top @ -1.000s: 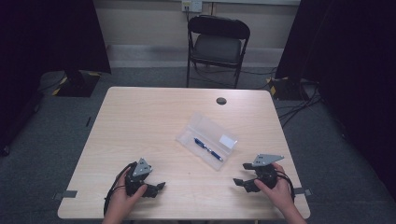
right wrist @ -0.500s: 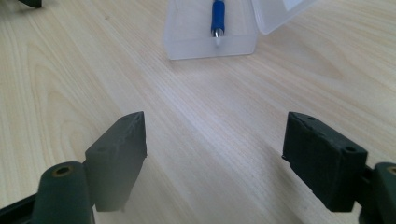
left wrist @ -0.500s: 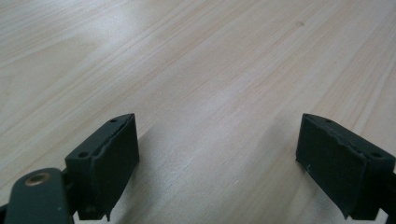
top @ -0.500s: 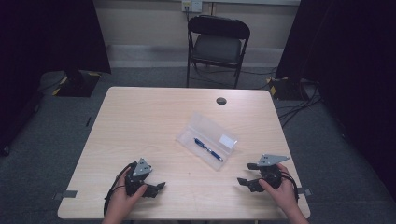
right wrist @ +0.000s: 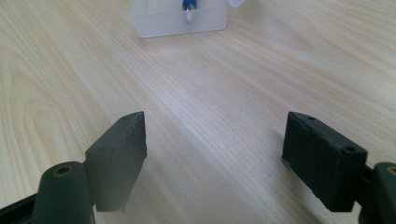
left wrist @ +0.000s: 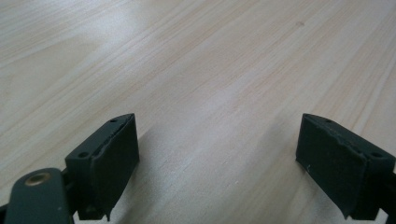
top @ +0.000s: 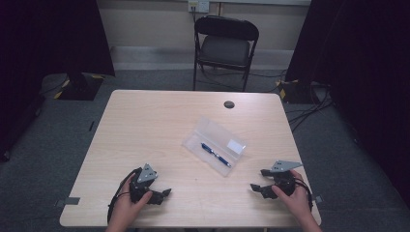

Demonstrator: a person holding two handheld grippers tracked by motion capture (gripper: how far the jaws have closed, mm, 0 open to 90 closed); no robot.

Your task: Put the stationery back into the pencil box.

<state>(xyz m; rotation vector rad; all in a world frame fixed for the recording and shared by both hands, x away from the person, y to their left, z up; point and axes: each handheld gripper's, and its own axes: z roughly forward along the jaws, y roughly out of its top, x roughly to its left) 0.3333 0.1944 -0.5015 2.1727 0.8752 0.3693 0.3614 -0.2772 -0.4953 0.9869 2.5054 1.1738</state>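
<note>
Clear plastic pencil case (top: 214, 145) lies mid-table with a blue pen (top: 215, 154) inside, within easy reach of both tools. Left gripper (top: 164, 193) and right gripper (top: 256, 186) rest near the table's (top: 145, 125) front edge, jaws spread wide and empty (likely poised to start).

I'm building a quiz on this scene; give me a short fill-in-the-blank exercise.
1. The blue pen lies inside a clear plastic ____.
2. Both the left hand-held gripper and the right hand-held gripper have their jaws ____.
3. Beyond the table stands a black folding ____.

Missing words: case; open; chair
</note>
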